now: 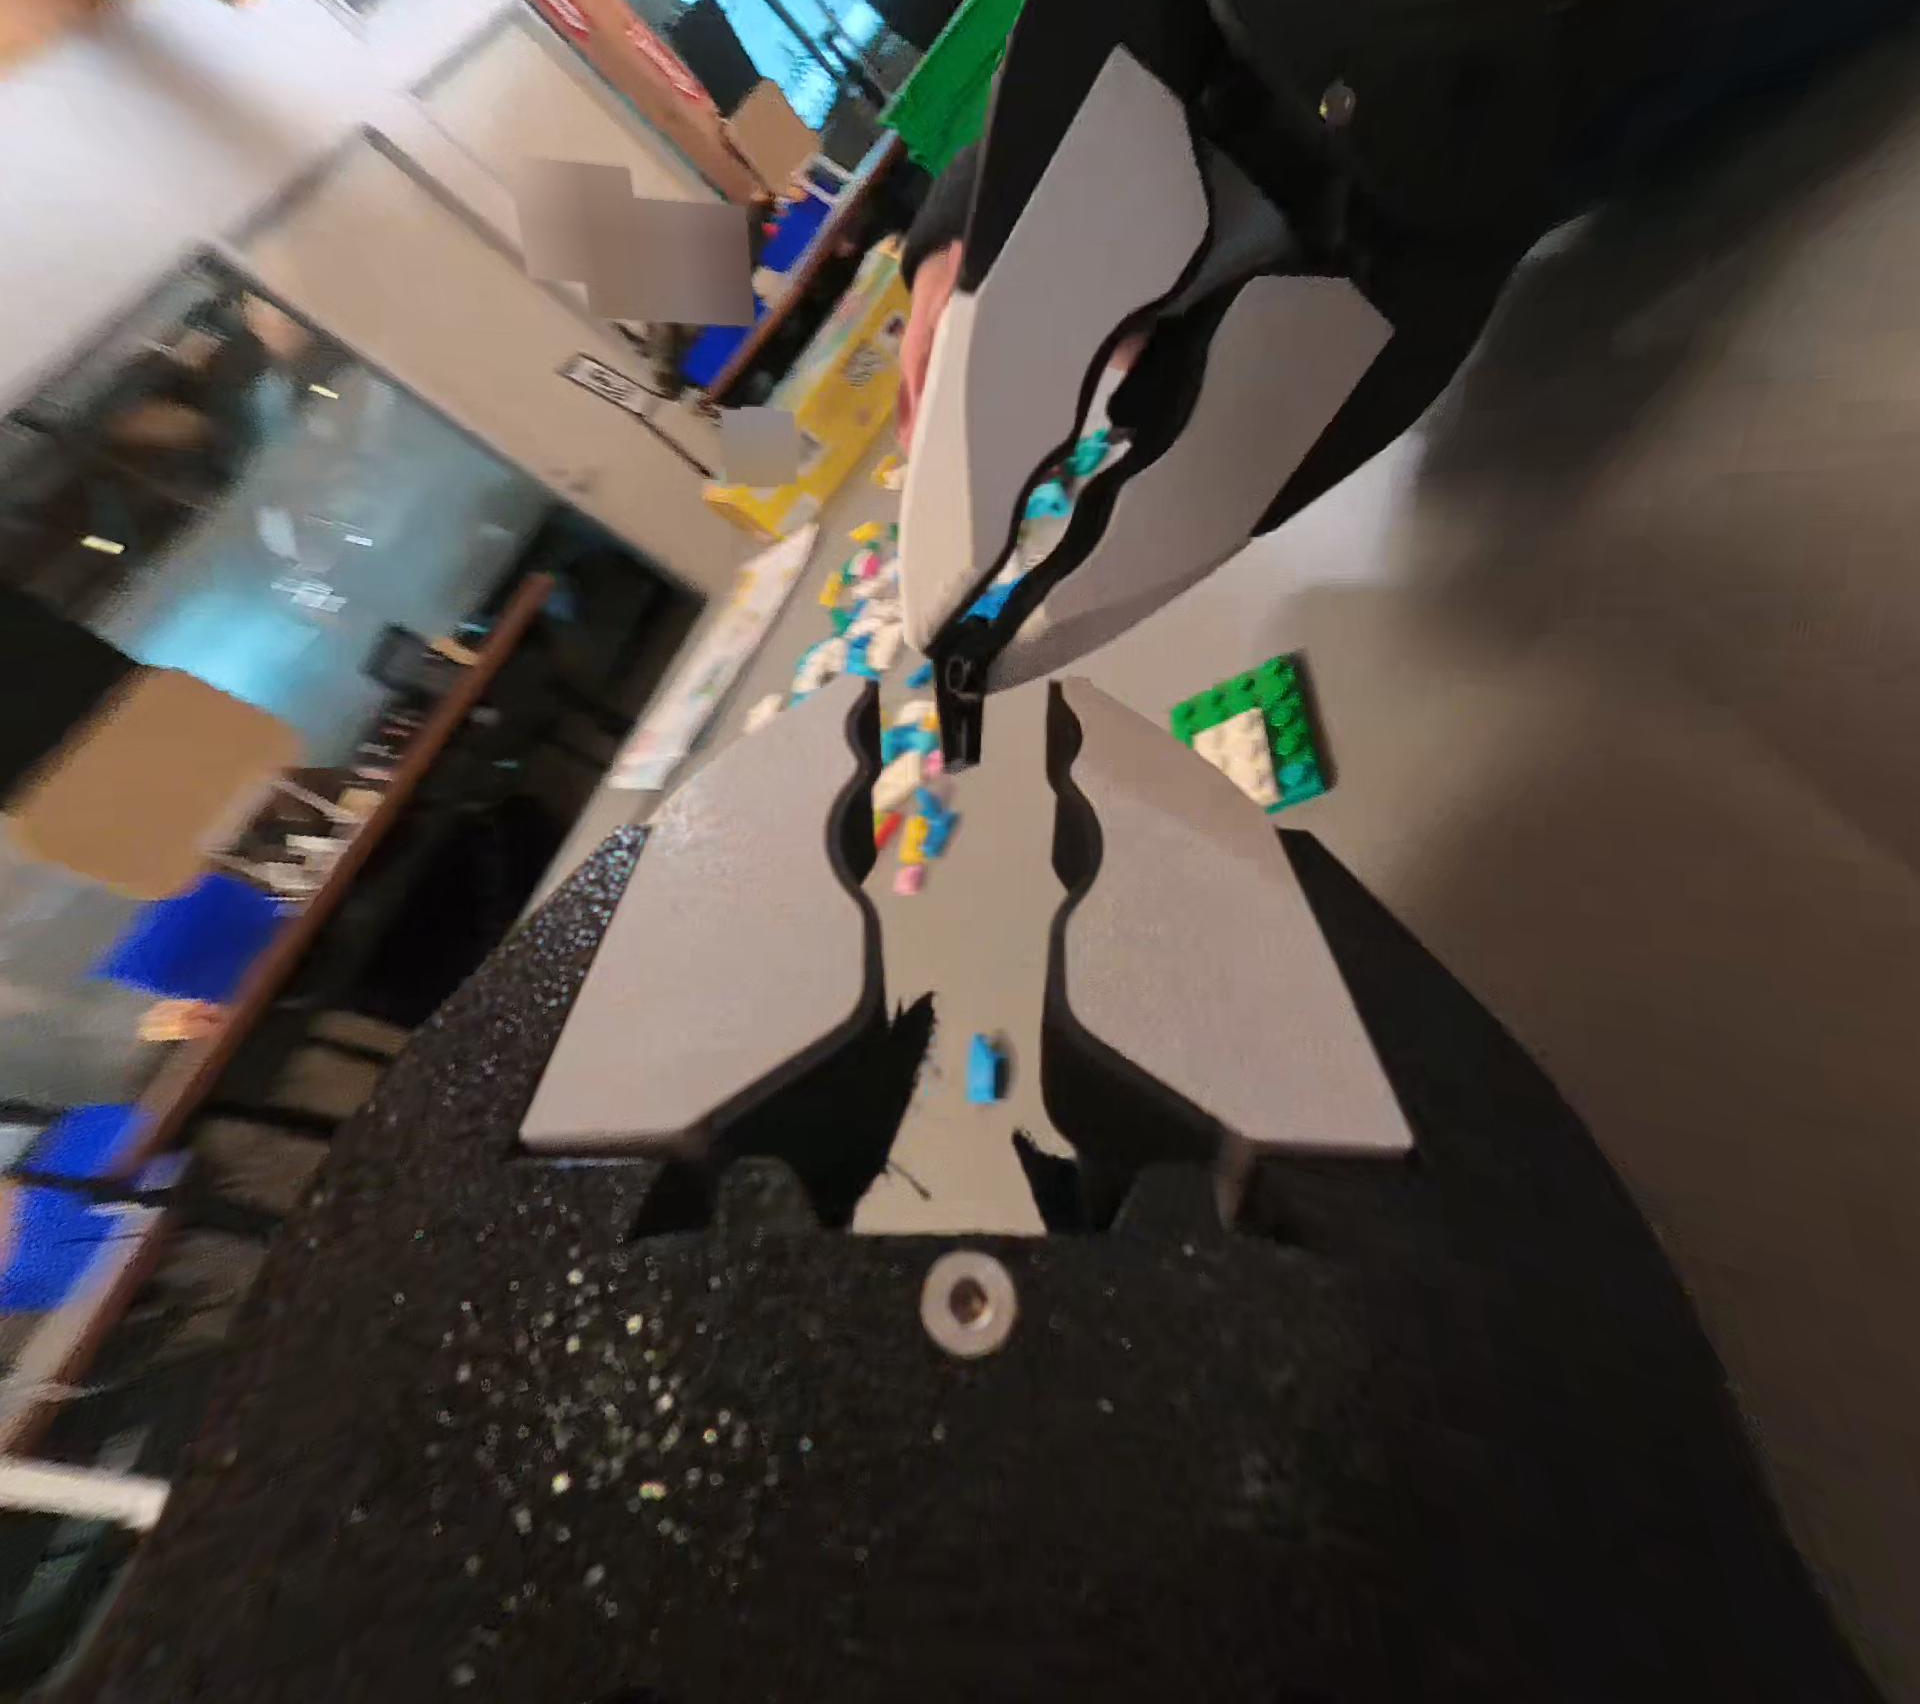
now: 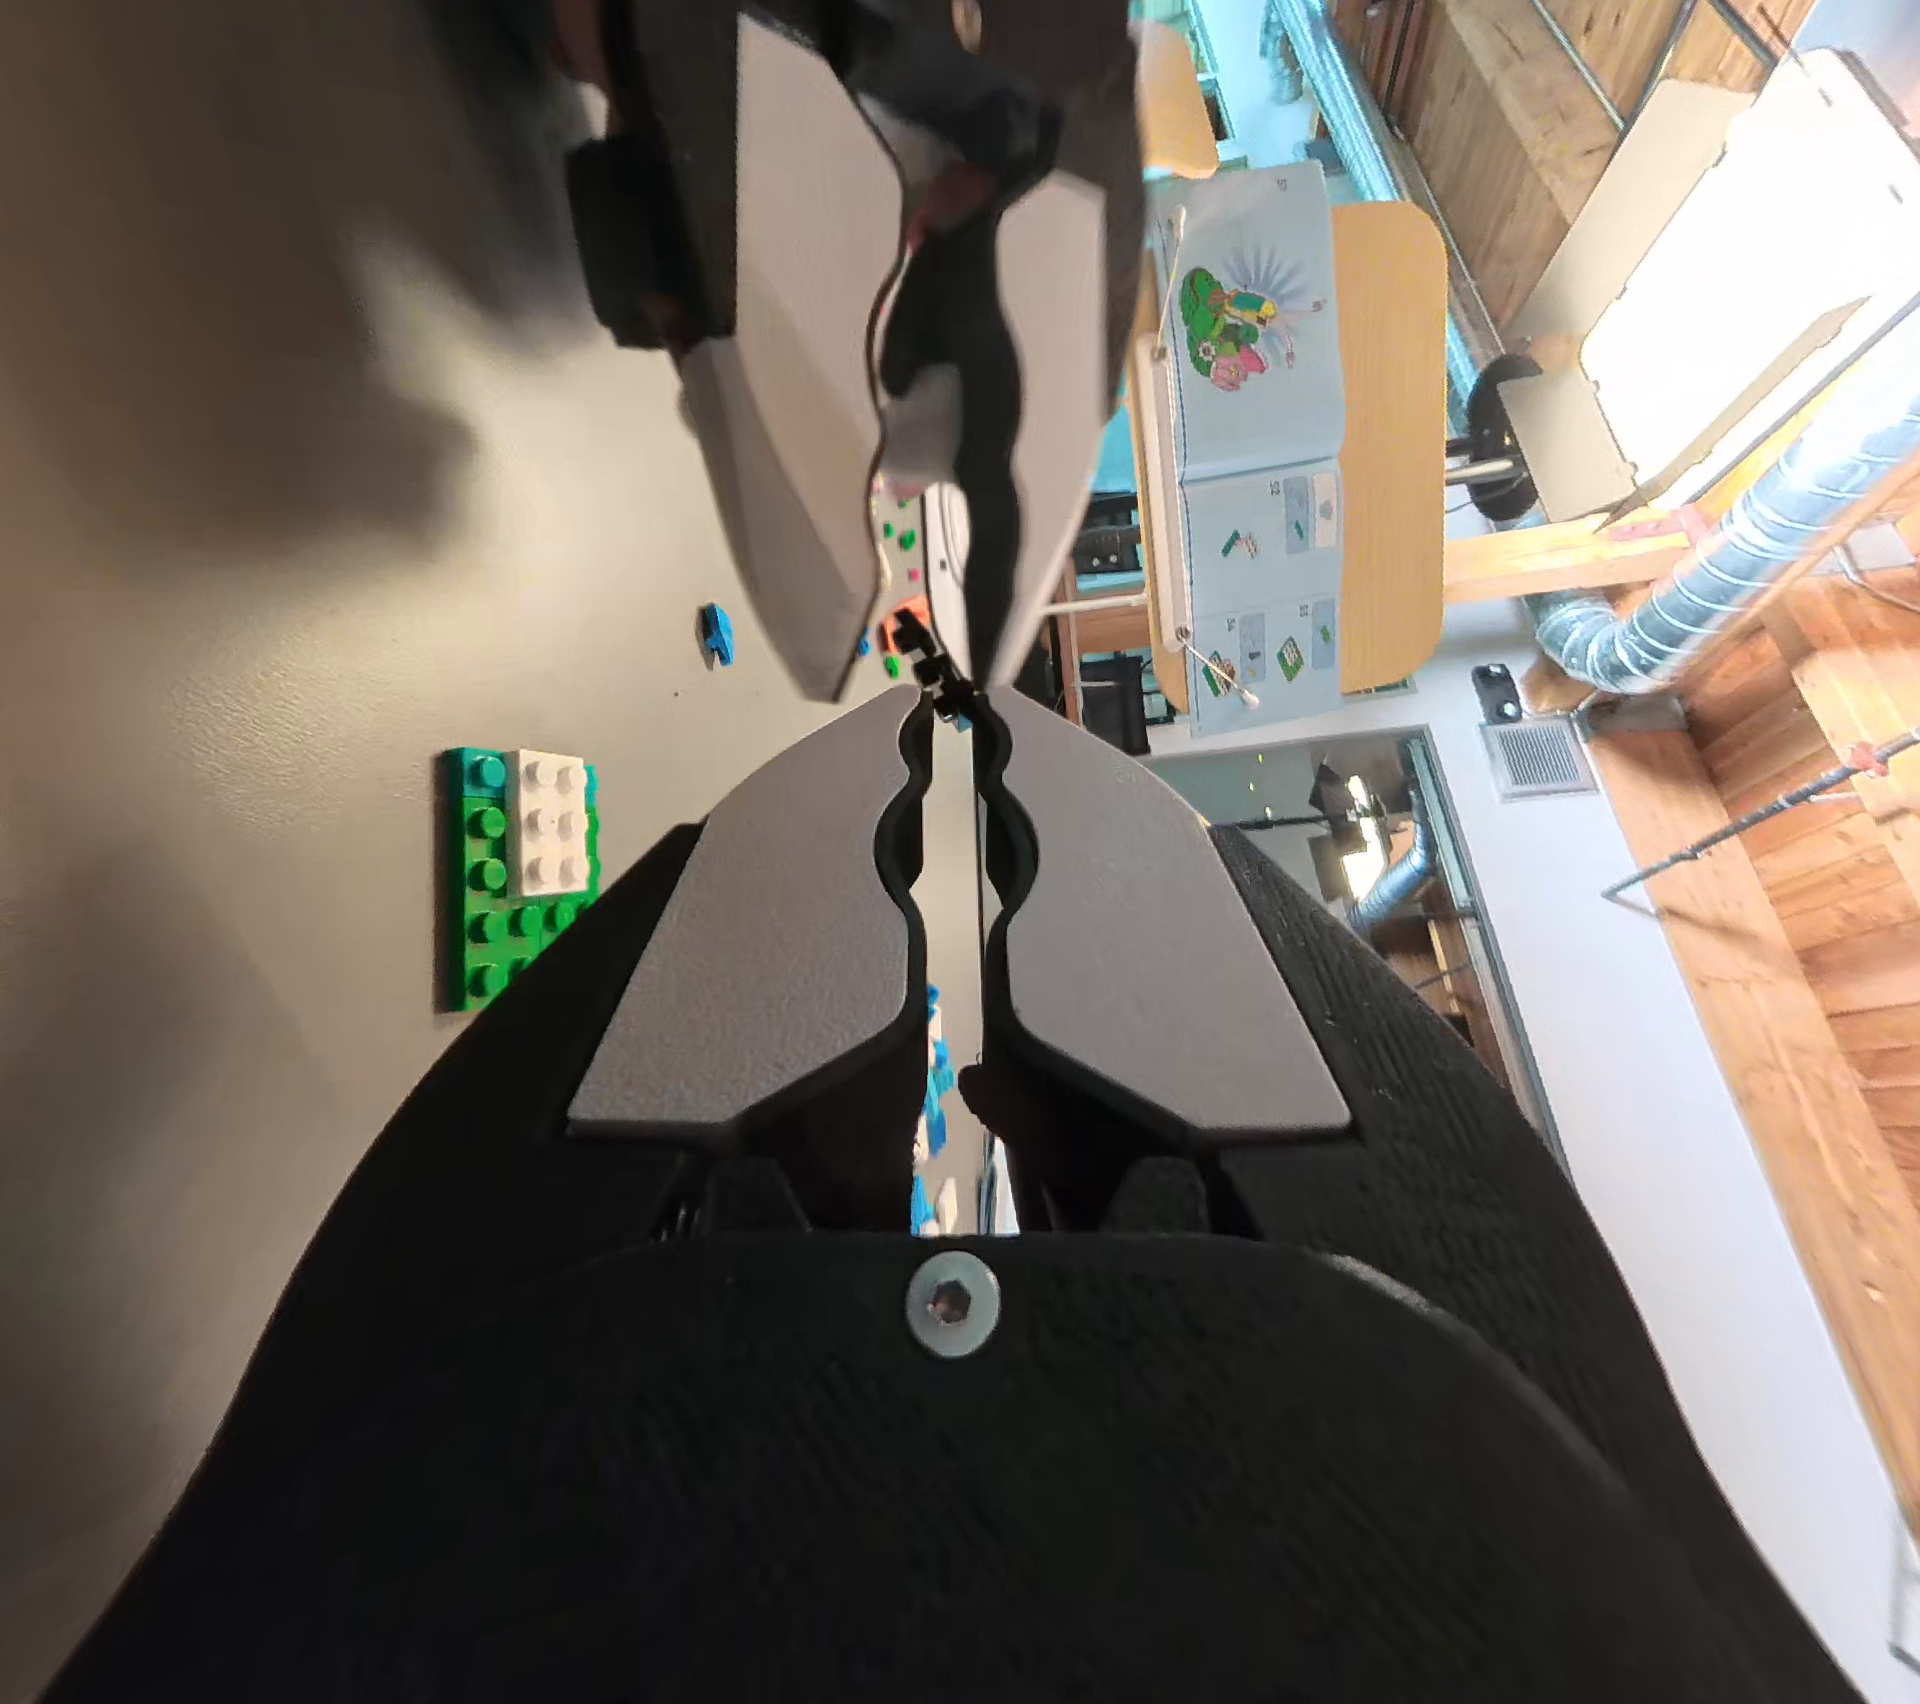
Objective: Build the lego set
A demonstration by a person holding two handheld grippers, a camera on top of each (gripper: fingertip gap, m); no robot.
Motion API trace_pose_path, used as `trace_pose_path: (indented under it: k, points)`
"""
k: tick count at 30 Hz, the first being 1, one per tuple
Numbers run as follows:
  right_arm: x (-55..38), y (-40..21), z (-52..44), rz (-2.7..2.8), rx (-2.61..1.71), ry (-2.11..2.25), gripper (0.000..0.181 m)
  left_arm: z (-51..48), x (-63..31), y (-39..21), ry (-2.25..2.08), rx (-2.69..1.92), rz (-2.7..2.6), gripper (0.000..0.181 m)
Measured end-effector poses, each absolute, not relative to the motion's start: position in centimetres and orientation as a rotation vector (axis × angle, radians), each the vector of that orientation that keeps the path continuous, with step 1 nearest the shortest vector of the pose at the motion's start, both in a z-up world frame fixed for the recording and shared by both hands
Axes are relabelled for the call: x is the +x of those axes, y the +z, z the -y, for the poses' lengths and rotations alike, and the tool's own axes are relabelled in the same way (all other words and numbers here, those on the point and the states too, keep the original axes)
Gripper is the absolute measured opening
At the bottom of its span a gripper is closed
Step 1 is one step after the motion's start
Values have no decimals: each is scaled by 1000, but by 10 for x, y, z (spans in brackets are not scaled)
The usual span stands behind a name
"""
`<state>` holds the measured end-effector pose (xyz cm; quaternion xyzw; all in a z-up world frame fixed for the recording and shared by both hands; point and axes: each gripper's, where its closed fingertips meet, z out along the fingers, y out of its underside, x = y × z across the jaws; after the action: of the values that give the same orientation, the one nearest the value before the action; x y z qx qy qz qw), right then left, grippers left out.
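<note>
A green plate [image 1: 1288, 698] lies on the grey table [image 1: 1558, 927] with a white brick [image 1: 1242, 750] and a teal piece on it; it also shows in the right wrist view [image 2: 483, 885]. My right gripper [image 2: 956, 704] is shut on a small black piece [image 2: 928, 662] and holds it above the table. In the left wrist view the right gripper [image 1: 961, 667] comes in from the upper right, and the black piece [image 1: 958, 719] hangs between my left gripper's [image 1: 961, 704] open fingertips. The left gripper [image 2: 914, 678] meets the right one tip to tip.
A pile of loose coloured bricks [image 1: 883, 646] lies beyond the grippers, with a yellow box [image 1: 831, 428] behind it. A single blue brick [image 1: 985, 1067] lies near the left gripper. An open instruction booklet [image 2: 1257, 449] stands on a wooden stand. Less than 4 cm separates the two grippers' tips. My left gripper's tips are some 6 centimetres from the green plate [image 1: 1288, 698]. Seen from the right wrist view [image 2: 463, 912] as well.
</note>
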<state>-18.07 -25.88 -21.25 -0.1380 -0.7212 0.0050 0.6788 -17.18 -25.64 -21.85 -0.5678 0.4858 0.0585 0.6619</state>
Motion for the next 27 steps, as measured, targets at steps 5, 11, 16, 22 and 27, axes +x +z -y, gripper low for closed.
trace_pose_path:
  k: [5, 11, 16, 22, 27]
  points:
    - [-180, -209, 254, 1596, -338, -8, 6, 252, -176, -215, 385, -1223, -1115, 29]
    - [-180, -209, 253, 1592, -340, -14, 6, 247, -182, -217, 464, -1230, -1114, 9]
    - [-180, -209, 253, 1594, -341, -18, 5, 246, -183, -218, 494, -1229, -1123, 5]
    - [-179, -203, 254, 1560, -355, 14, 4, 250, -183, -208, 548, -1165, -1111, 4]
    - [-177, -192, 257, 1502, -382, 74, 5, 252, -182, -200, 490, -1158, -1061, 4]
